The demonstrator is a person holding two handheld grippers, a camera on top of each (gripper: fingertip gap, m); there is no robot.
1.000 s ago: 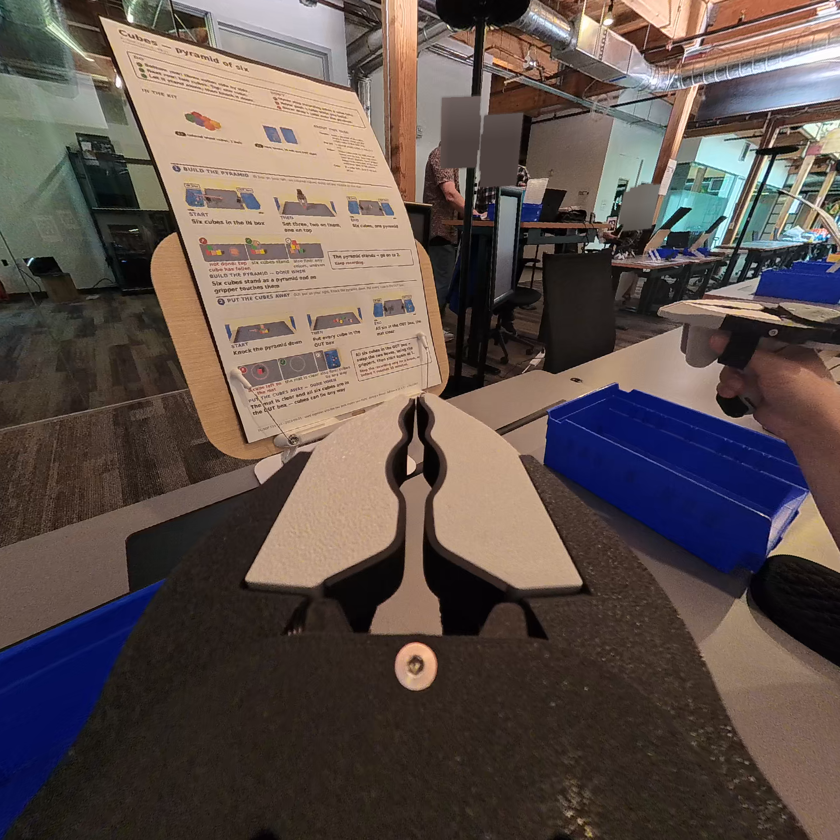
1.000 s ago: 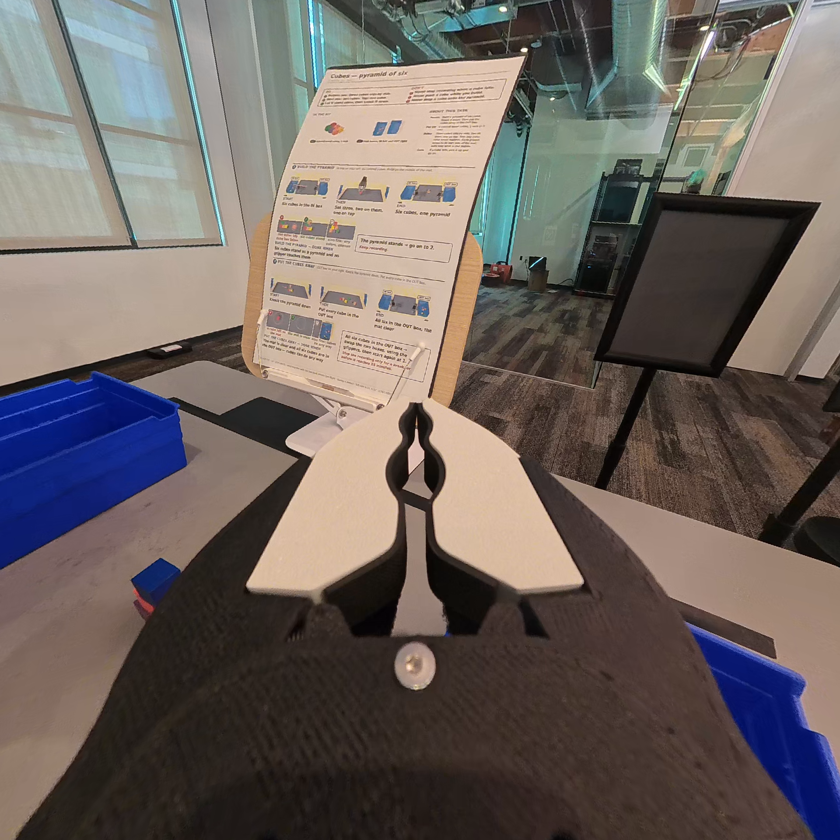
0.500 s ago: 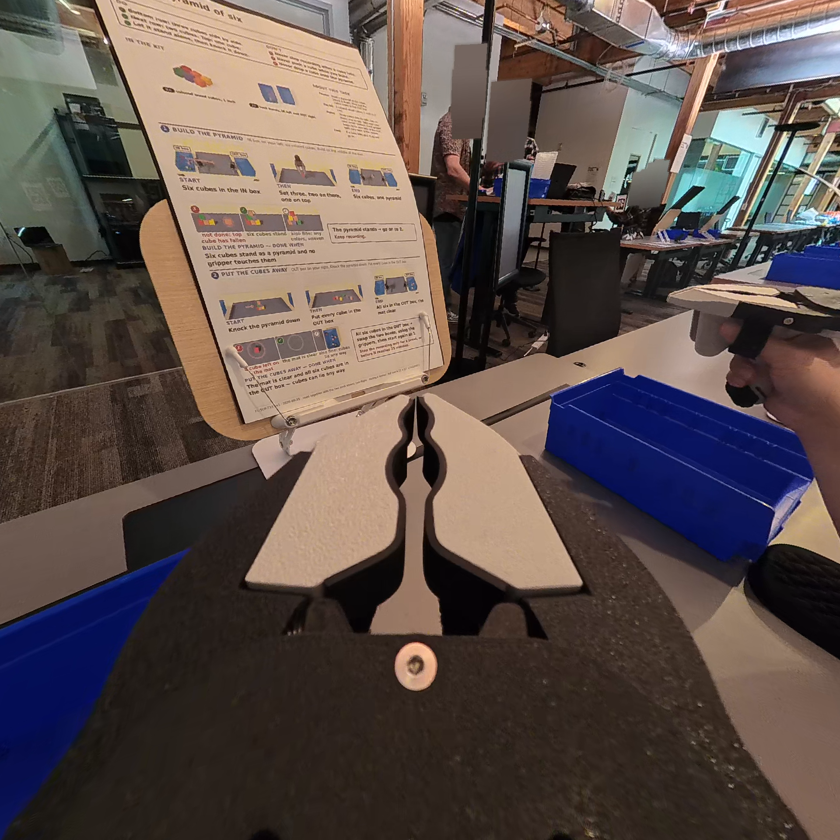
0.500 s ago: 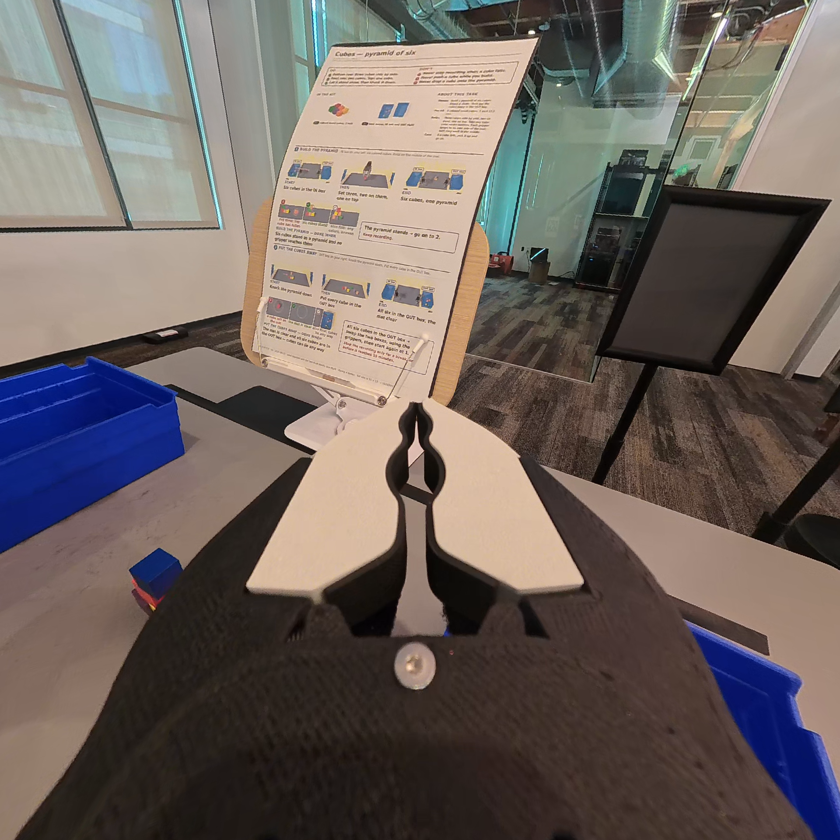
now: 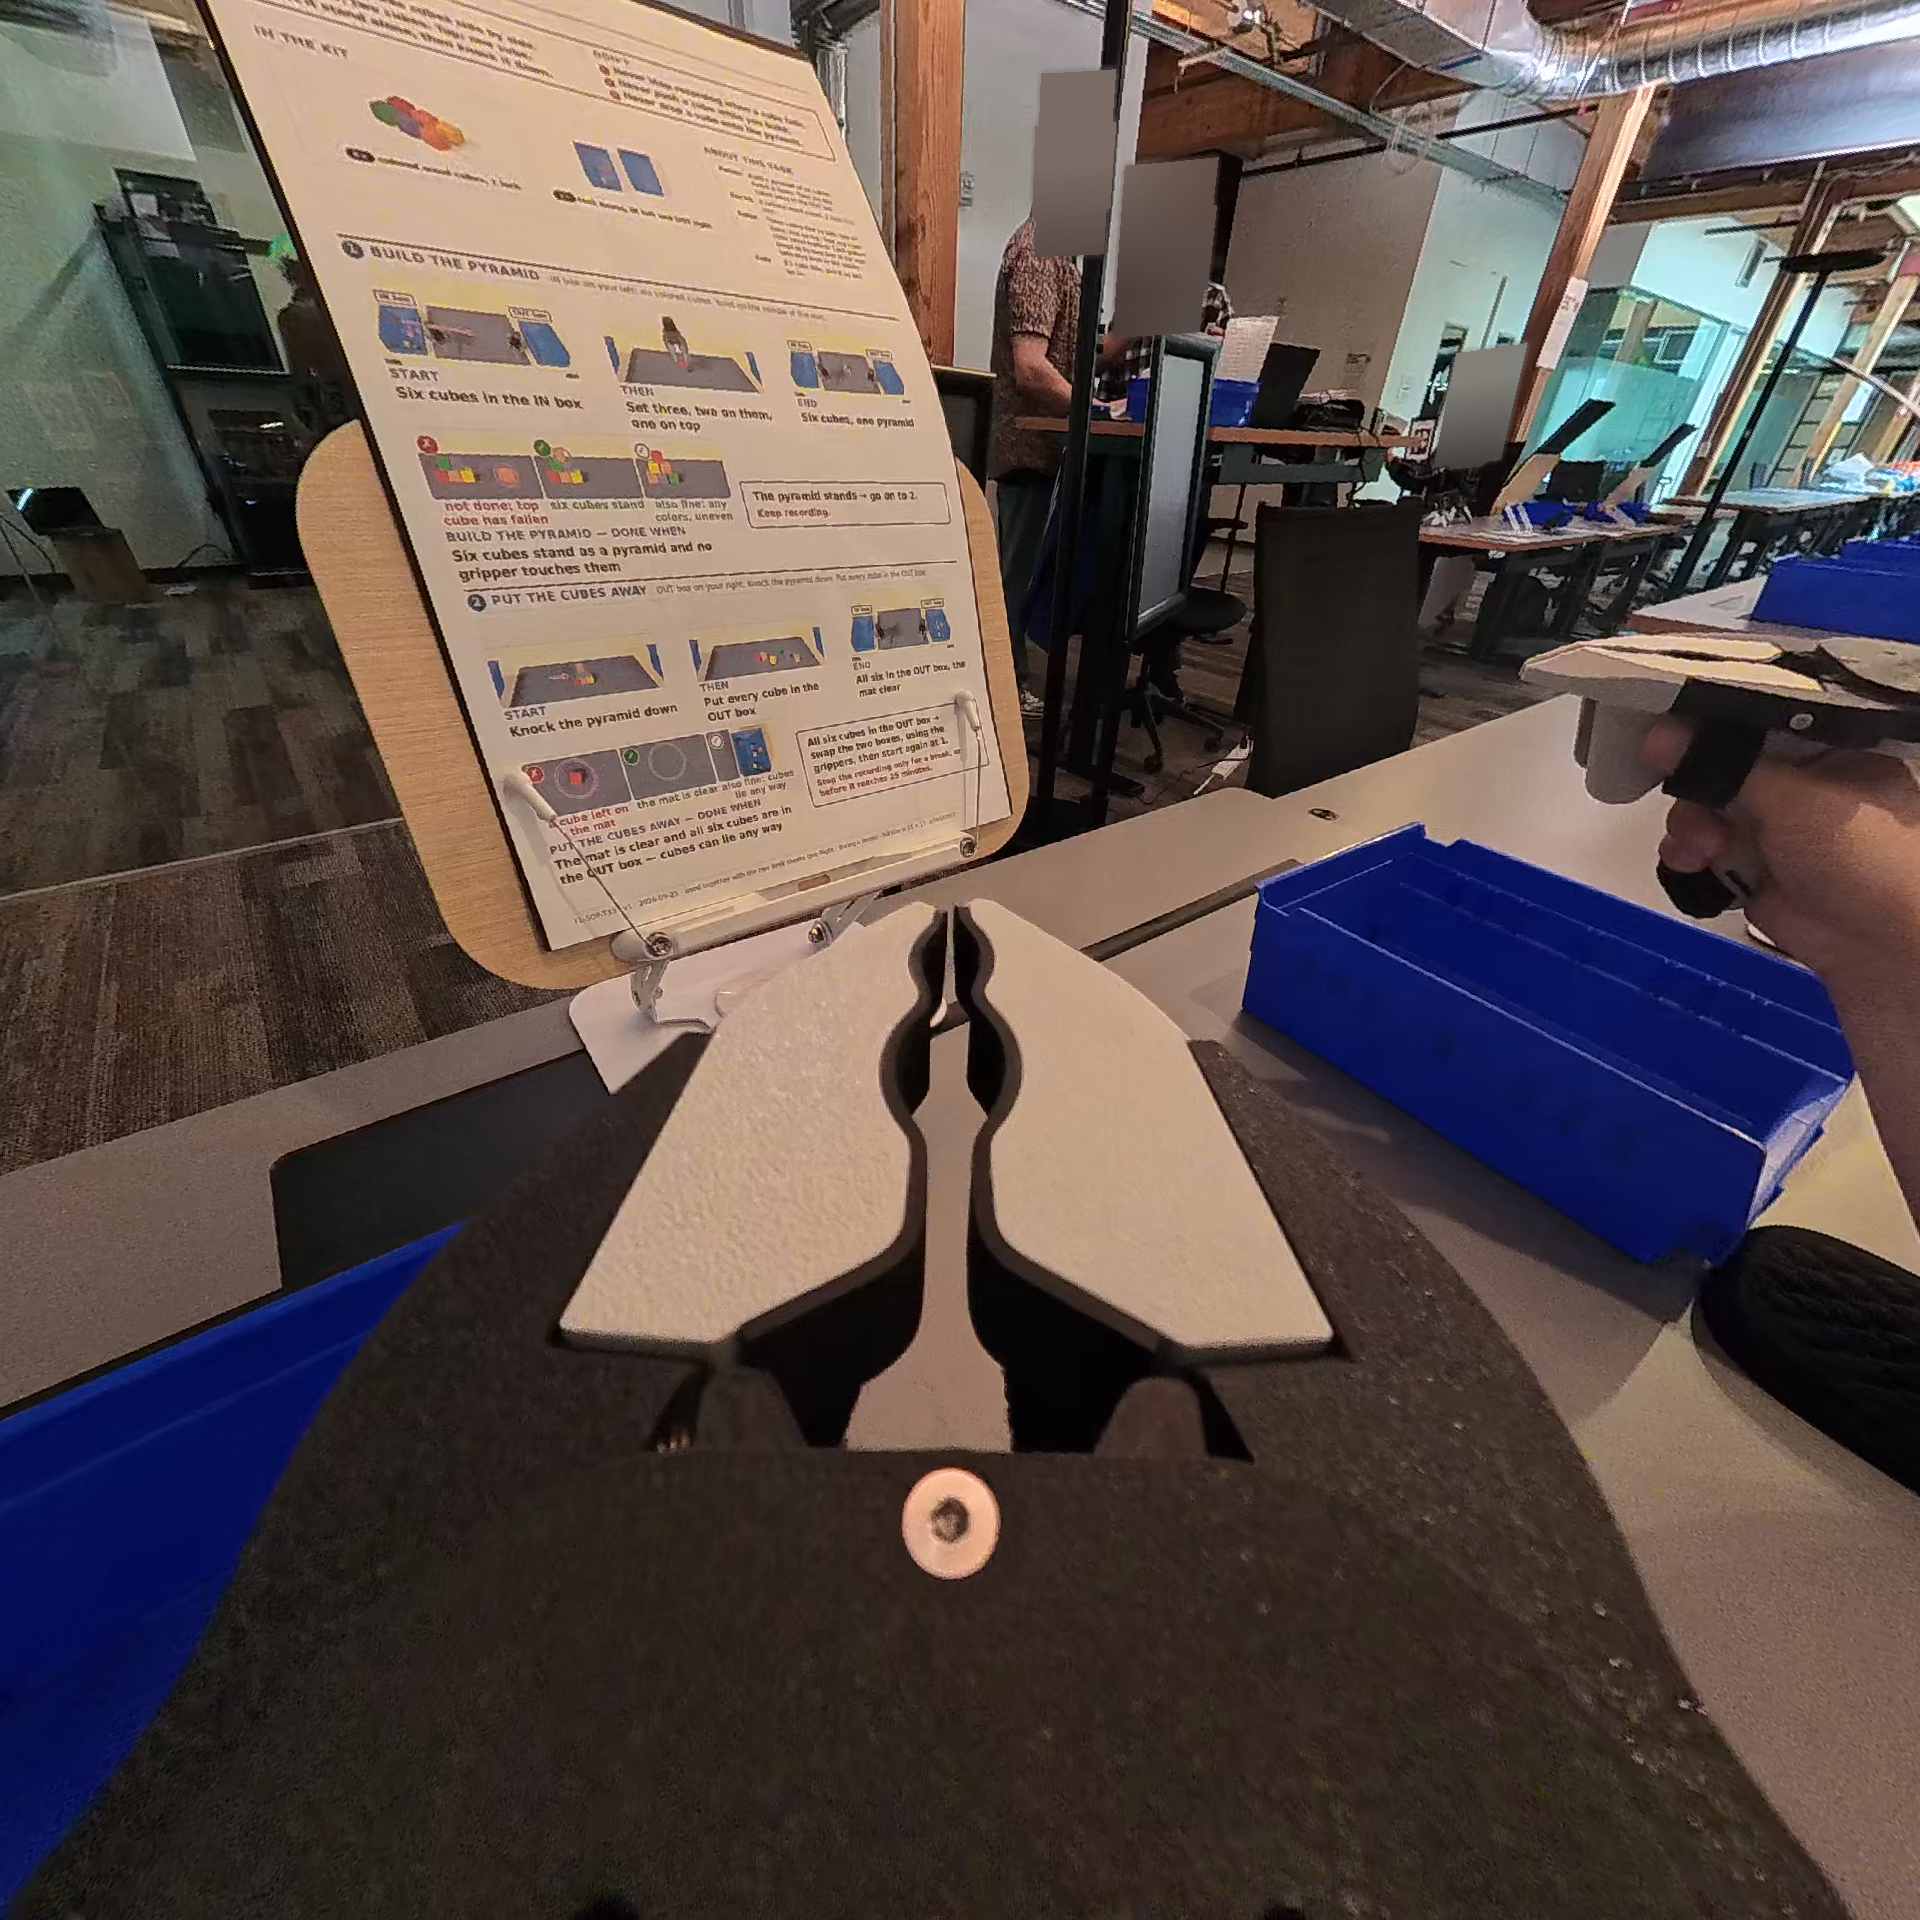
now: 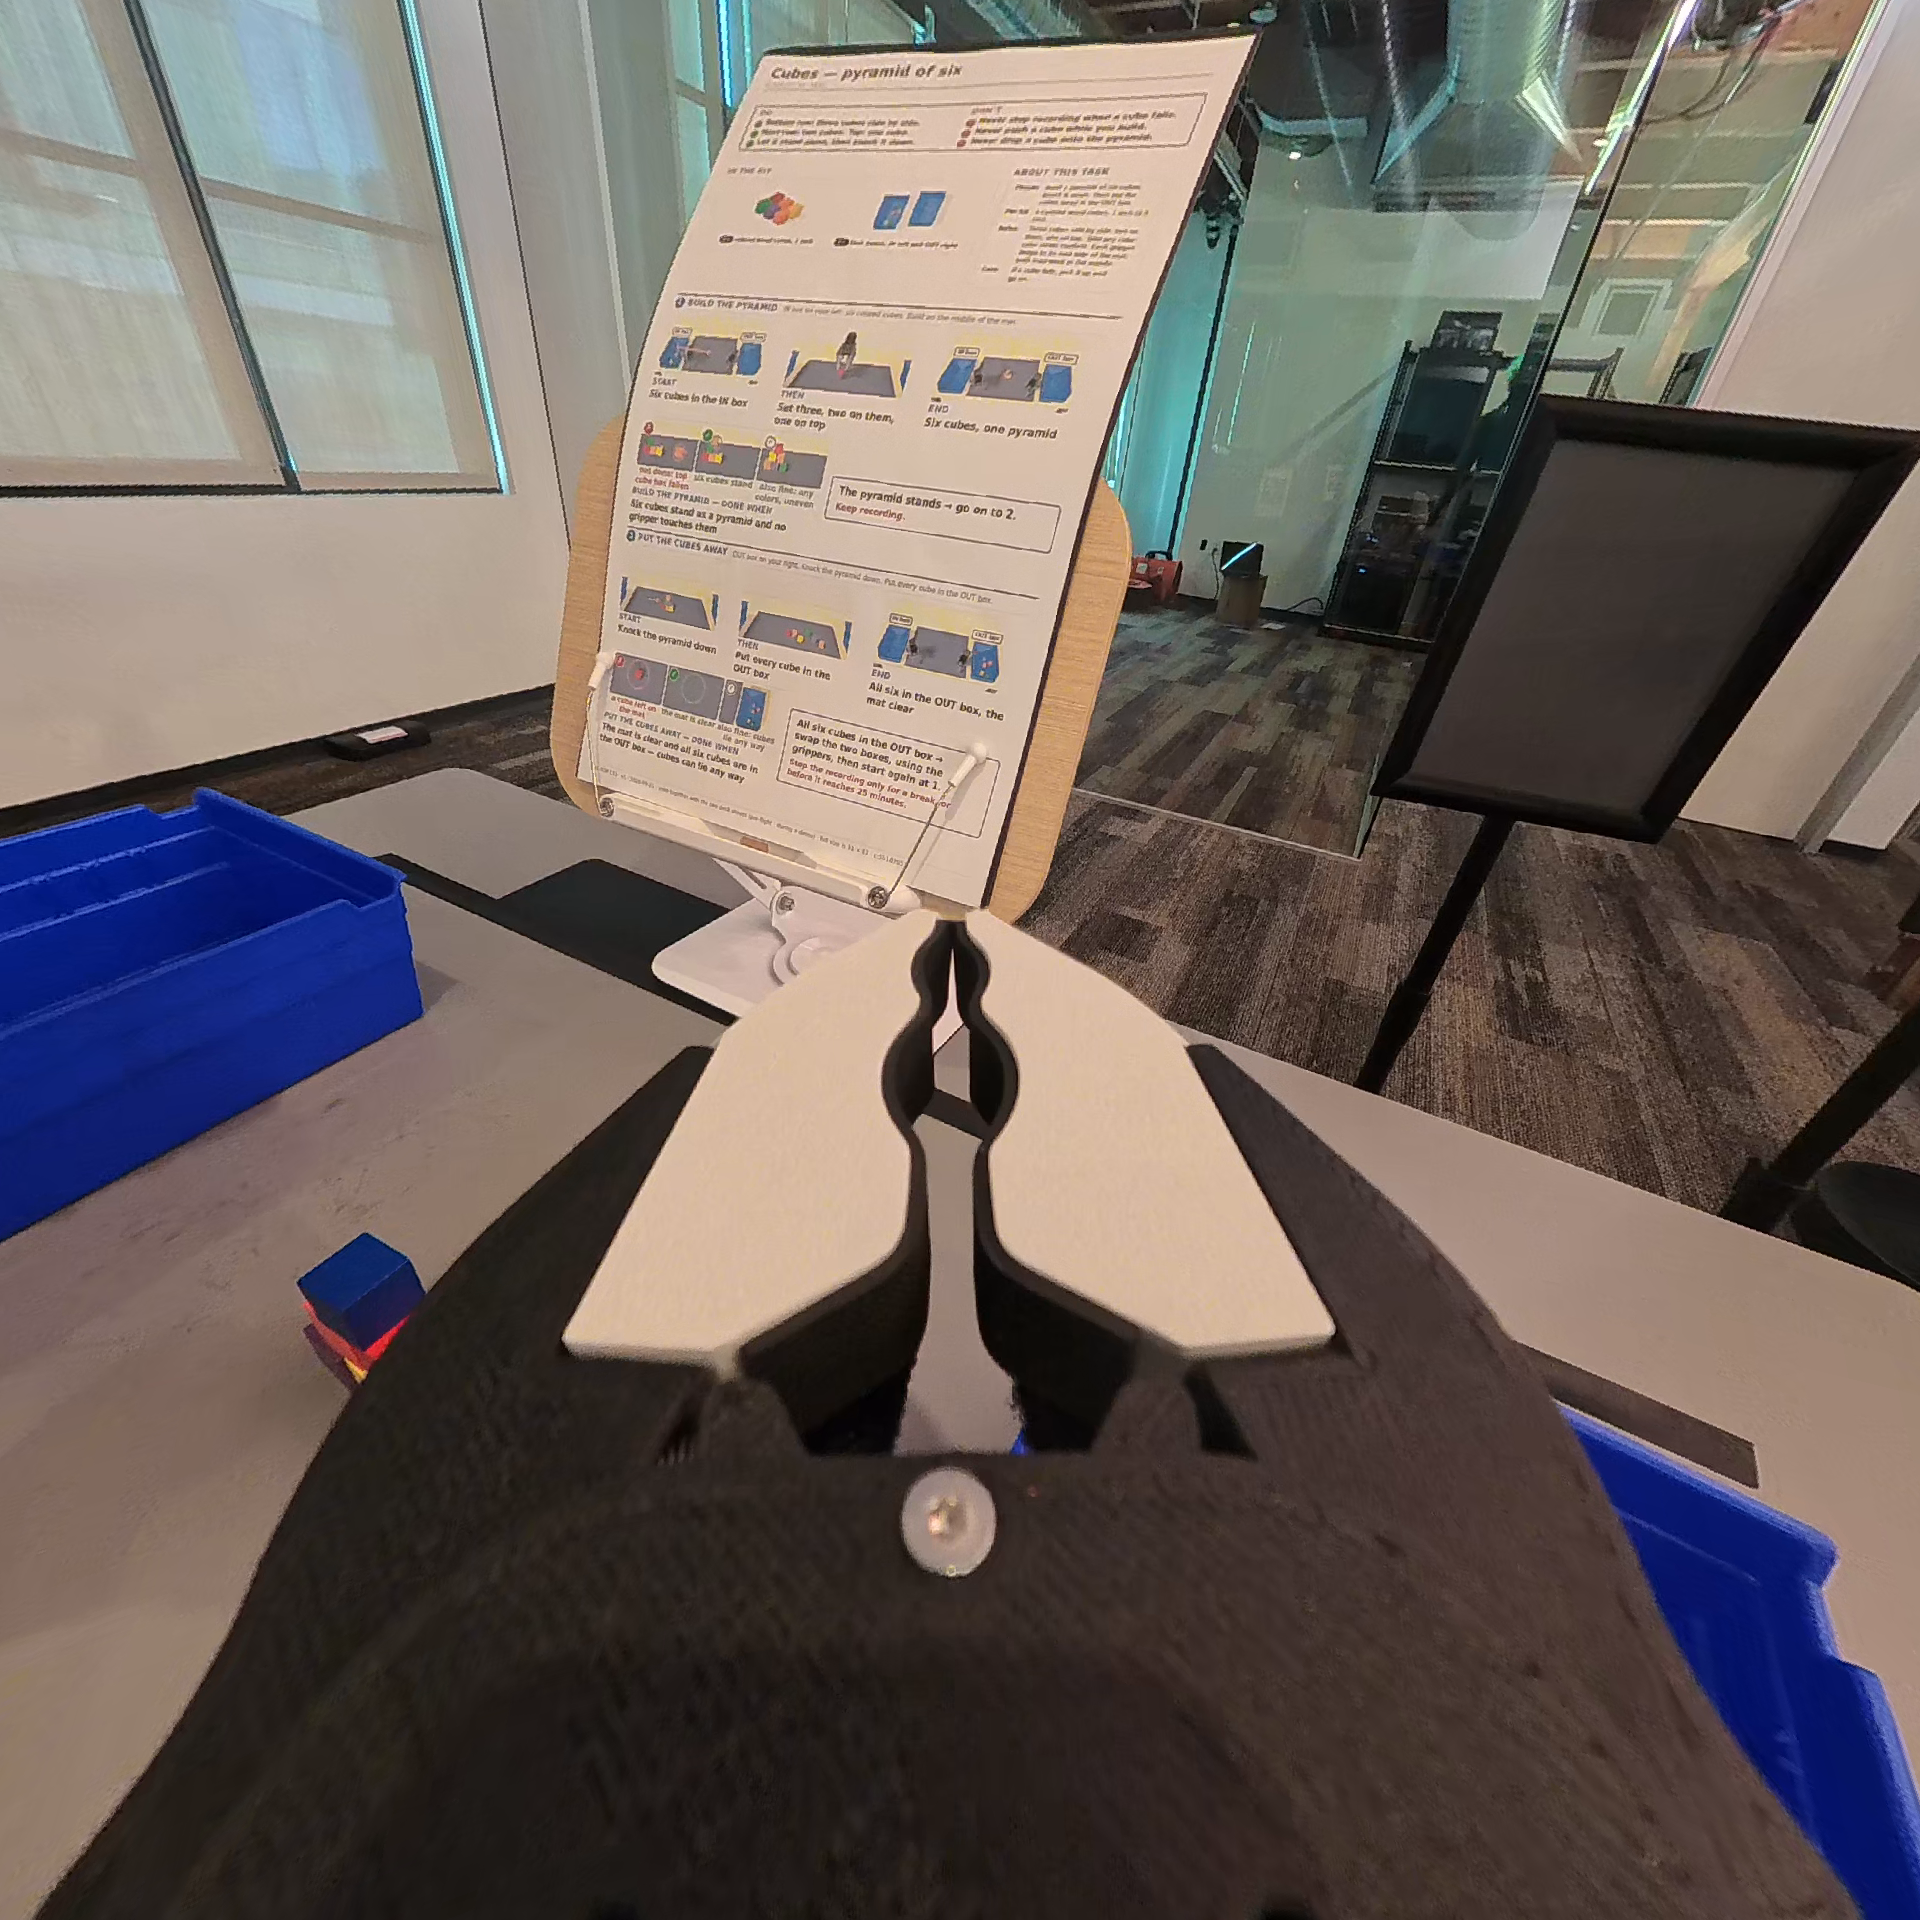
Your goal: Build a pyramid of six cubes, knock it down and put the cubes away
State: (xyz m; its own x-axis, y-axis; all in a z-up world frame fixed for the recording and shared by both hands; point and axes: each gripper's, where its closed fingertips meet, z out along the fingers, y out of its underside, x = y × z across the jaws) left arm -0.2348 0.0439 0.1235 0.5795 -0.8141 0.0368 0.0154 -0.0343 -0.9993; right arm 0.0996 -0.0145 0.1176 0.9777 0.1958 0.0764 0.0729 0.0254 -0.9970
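My right claw point(image 6: 951, 940): jaws nearly closed, gripping nothing, raised above table. Cube stack point(image 6: 358, 1314) sits at my eight o'clock, blue cube on top, mostly hidden behind claw body. I judge right claw nearer. Left claw point(image 5: 951, 925): jaws nearly closed, empty. Blue bin point(image 5: 1538, 1029) at its three o'clock.

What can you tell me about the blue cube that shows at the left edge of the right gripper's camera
The blue cube is small, with sharp edges and a smooth, deep blue, painted-looking finish. It sits on top of other cubes, of which only red and yellow slivers show beneath it. Only its top and two sides are visible; the right gripper's black body hides the rest of the stack. It stands on the grey table, in front of the blue bin and apart from it. Neither gripper touches it.
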